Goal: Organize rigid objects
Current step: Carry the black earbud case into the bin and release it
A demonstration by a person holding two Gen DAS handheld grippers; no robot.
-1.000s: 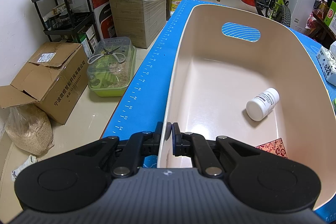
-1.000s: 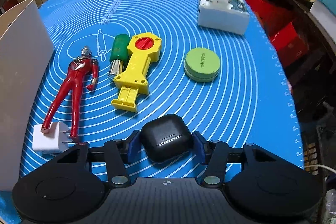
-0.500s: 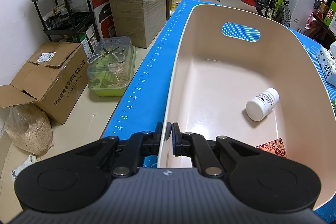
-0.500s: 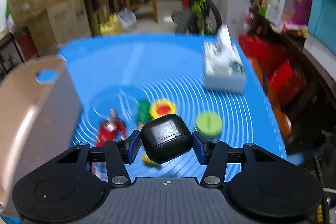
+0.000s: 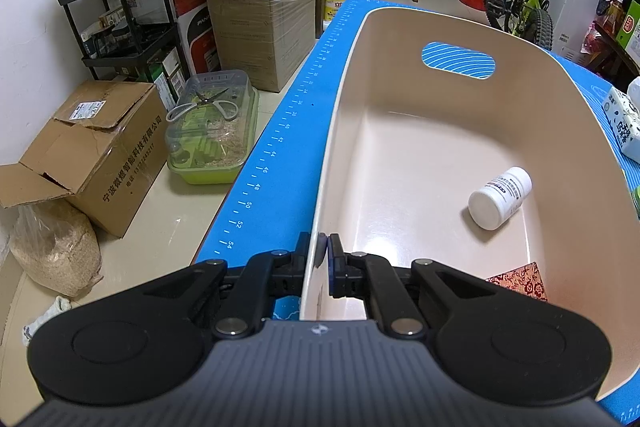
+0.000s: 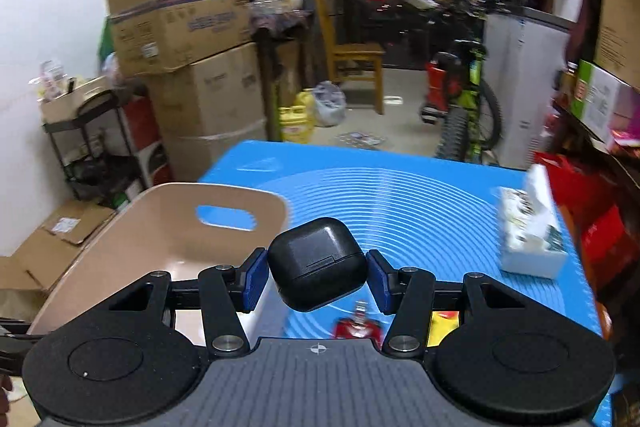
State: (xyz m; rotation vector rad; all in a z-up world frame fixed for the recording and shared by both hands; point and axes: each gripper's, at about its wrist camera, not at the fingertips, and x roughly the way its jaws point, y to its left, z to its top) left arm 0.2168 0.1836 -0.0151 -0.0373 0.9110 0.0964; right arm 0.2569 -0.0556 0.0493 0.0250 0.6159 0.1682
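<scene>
My left gripper (image 5: 321,259) is shut on the near left rim of the beige bin (image 5: 340,131), one finger on each side of the wall. In the bin lie a white pill bottle (image 5: 500,197) and a red patterned box (image 5: 518,281). My right gripper (image 6: 316,279) is shut on a black earbud case (image 6: 316,267) and holds it high above the blue mat (image 6: 420,195), beside the bin's right wall (image 6: 152,235). Below it show the head of a red figure (image 6: 358,323) and a bit of a yellow toy (image 6: 444,325).
A white tissue box (image 6: 532,231) stands on the mat at the right; it also shows in the left wrist view (image 5: 624,123). Cardboard boxes (image 5: 92,155), a clear container with scissors (image 5: 212,135), a rack, a chair and a bicycle stand on the floor around the table.
My right gripper has risen and swung left with the earbud case, from low over the mat to high beside the bin. The left gripper has not moved.
</scene>
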